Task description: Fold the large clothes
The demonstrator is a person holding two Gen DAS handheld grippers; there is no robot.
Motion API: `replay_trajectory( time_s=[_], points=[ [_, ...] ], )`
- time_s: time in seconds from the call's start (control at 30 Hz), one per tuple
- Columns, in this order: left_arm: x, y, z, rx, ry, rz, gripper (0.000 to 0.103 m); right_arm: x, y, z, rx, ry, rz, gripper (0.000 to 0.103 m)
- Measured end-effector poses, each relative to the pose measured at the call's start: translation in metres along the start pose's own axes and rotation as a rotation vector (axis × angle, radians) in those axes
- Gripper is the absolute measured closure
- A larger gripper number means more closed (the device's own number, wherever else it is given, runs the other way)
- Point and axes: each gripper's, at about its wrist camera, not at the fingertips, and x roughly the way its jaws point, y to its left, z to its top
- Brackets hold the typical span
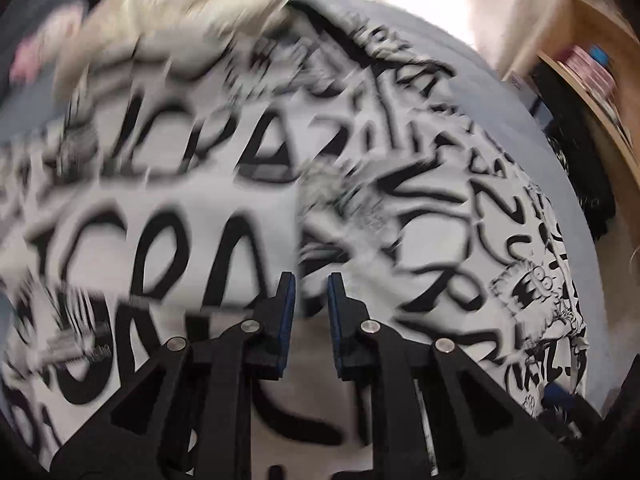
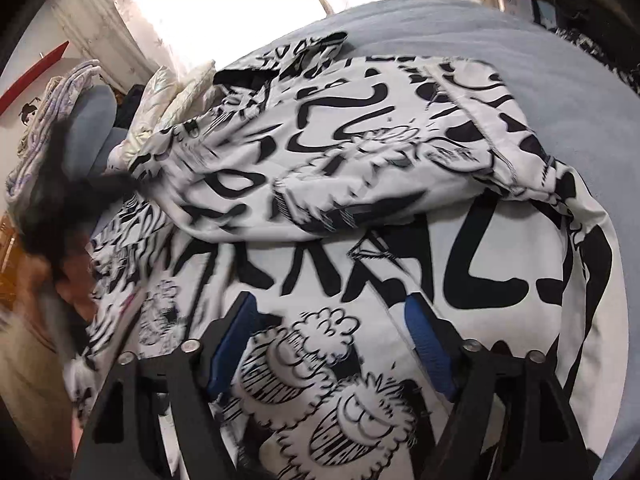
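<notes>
The large white cotton garment with black graffiti lettering and cartoon figures [image 2: 400, 208] lies spread over the pale blue bed cover [image 2: 540, 64], one section folded back across its upper half. The print carries bold black letters; "CRA" can be read in the left wrist view, the rest being blurred. Fuzzy round cartoon faces appear on the near portion. The left gripper [image 1: 311, 280] hangs above the cloth with its blue-padded jaws nearly together, a narrow gap between them and nothing pinched. The right gripper [image 2: 326, 304] stands with jaws spread wide over the cartoon print, gripping nothing. A cream quilted item [image 2: 176, 96] lies at the garment's far left edge. A wooden shelf [image 1: 592, 92] stands beside the bed.
</notes>
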Motion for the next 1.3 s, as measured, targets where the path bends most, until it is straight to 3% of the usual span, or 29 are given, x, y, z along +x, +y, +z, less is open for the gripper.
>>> replay_trajectory(
  time_s=[0.13,0.2,0.33,0.4,0.57,0.6,0.63,0.67,0.7,0.73,0.8,0.9,1.0,1.07,1.1,1.13,1.2,1.23,1.3],
  points=[
    [-0.002,0.016,0.009,-0.09,-0.032,-0.086,0.051,-0.022,-0.008,0.031,0.013,-0.002,-0.013,0.024],
    [0.0,0.011,0.017,-0.084,-0.043,-0.101,0.048,-0.013,0.008,0.075,0.05,-0.027,-0.029,0.023],
    [0.016,0.0,0.033,-0.026,-0.023,-0.088,0.048,-0.031,-0.039,0.136,0.164,-0.102,-0.108,0.019],
    [0.024,-0.004,0.039,-0.01,-0.003,-0.076,0.048,-0.009,-0.053,0.17,0.233,-0.094,-0.143,0.019],
    [0.041,-0.02,0.047,0.021,0.0,-0.042,0.048,0.026,-0.124,0.212,0.367,-0.038,-0.174,0.02],
    [0.045,-0.022,0.049,0.024,-0.003,-0.033,0.049,0.033,-0.135,0.217,0.39,-0.028,-0.166,0.025],
    [0.048,-0.025,0.05,0.026,-0.01,-0.016,0.058,0.045,-0.141,0.224,0.405,-0.012,-0.152,0.031],
    [0.052,-0.029,0.053,0.034,-0.023,0.02,0.074,0.061,-0.141,0.231,0.418,0.009,-0.138,0.034],
    [0.055,-0.03,0.055,0.039,-0.026,0.042,0.08,0.063,-0.148,0.23,0.421,0.022,-0.137,0.047],
    [0.056,-0.03,0.058,0.04,-0.03,0.037,0.083,0.066,-0.151,0.232,0.401,0.026,-0.145,0.069],
    [0.052,-0.029,0.062,0.038,-0.074,0.031,0.092,0.069,-0.144,0.241,0.339,-0.007,-0.192,0.094],
    [0.05,-0.032,0.066,0.054,-0.129,0.027,0.092,0.048,-0.138,0.237,0.3,-0.137,-0.216,0.099],
    [0.062,-0.029,0.064,0.045,-0.09,0.041,0.092,0.059,-0.153,0.232,0.305,-0.064,-0.251,0.099],
    [0.059,-0.026,0.062,0.027,-0.085,0.024,0.089,0.056,-0.157,0.231,0.353,-0.037,-0.203,0.094],
    [0.055,-0.023,0.062,0.014,-0.078,0.002,0.086,0.048,-0.16,0.228,0.376,-0.018,-0.166,0.082],
    [0.052,-0.021,0.062,0.006,-0.071,-0.014,0.079,0.045,-0.162,0.223,0.382,-0.004,-0.128,0.062],
    [0.041,-0.012,0.059,-0.012,-0.06,-0.047,0.064,0.023,-0.16,0.205,0.369,-0.004,-0.091,0.04],
    [0.035,-0.008,0.055,-0.018,-0.069,-0.049,0.061,0.007,-0.16,0.192,0.341,-0.003,-0.096,0.034],
    [0.028,-0.003,0.048,-0.017,-0.073,-0.055,0.06,-0.011,-0.153,0.168,0.29,0.018,-0.116,0.033]
  ],
)
